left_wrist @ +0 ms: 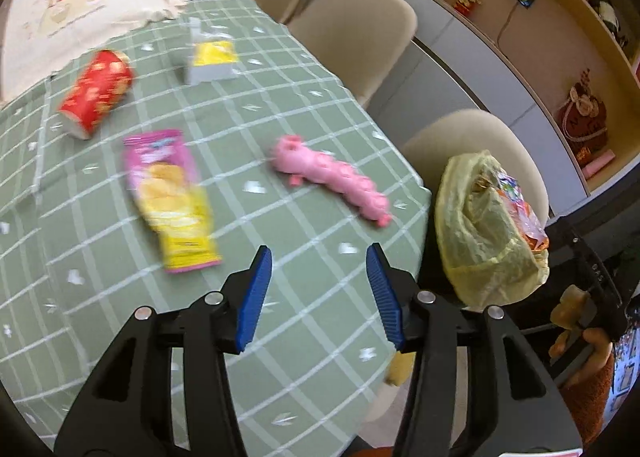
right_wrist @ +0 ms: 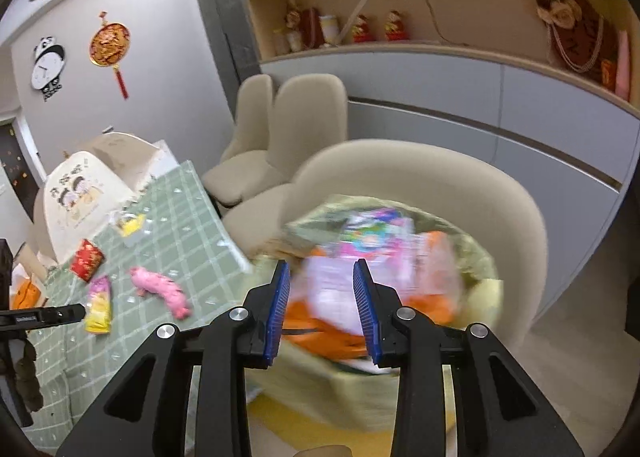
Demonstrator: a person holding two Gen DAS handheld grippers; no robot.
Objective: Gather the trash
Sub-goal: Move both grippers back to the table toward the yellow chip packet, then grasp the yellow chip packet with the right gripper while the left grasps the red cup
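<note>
The surface (left_wrist: 280, 337) is the biggest thing here, draped in a soft green cloth with a white grid; beside its edge, on a rounded beige chair (right_wrist: 500, 193), sits the crinkly yellow-green trash bag (left_wrist: 476, 241), already bulging with bright wrappers; I'd judge the collecting to be mid-way, with several pieces still lying out. On the cloth, from larger to smaller: a red paper cup (left_wrist: 96, 93) tipped on its side, a glossy pink-and-yellow snack packet (left_wrist: 172, 201) lying flat, a knobbly pink rubbery toy (left_wrist: 332, 177) shaped like a pig, and a small yellow-and-white carton (left_wrist: 212, 61) further back. The left claw (left_wrist: 320, 257) hangs over the cloth with its ribbed blue pads spread and empty, the packet nearest; the right claw (right_wrist: 322, 271) hovers above the bag's mouth, pads apart, gripping nothing; next, I'd guess, the left must dip and pinch the thin packet by an edge.
</note>
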